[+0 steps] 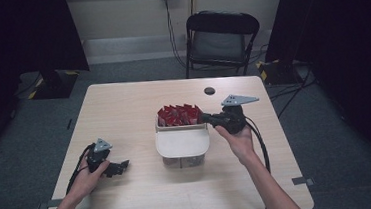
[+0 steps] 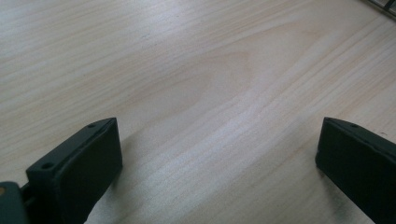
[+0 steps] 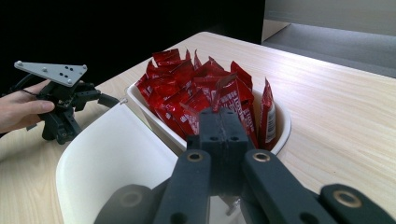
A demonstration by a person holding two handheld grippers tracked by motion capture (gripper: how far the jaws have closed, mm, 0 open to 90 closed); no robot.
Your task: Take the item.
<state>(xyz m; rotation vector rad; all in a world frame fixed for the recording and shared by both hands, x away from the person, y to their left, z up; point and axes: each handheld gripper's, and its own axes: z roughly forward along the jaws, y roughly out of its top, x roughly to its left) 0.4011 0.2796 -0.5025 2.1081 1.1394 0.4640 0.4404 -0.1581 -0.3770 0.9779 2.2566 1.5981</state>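
A white tub point(image 1: 161, 130) stands mid-table, its far half packed with upright red packets point(image 1: 178, 114) and its near half under a white lid point(image 1: 182, 144). My right gripper point(image 1: 204, 117) reaches in from the right at the tub's rim. In the right gripper view its jaws are shut point(image 3: 224, 126), right against the red packets point(image 3: 196, 88) above the rim point(image 3: 281, 125); I cannot tell whether a packet edge is pinched. My left gripper point(image 1: 123, 165) rests on the table left of the tub. Its jaws stand wide open point(image 2: 219, 158) over bare wood.
A small dark round spot point(image 1: 209, 90) lies on the table behind the tub. A black folding chair point(image 1: 221, 36) stands beyond the far edge. Dark curtains hang at both sides. Bare wood surrounds the left gripper.
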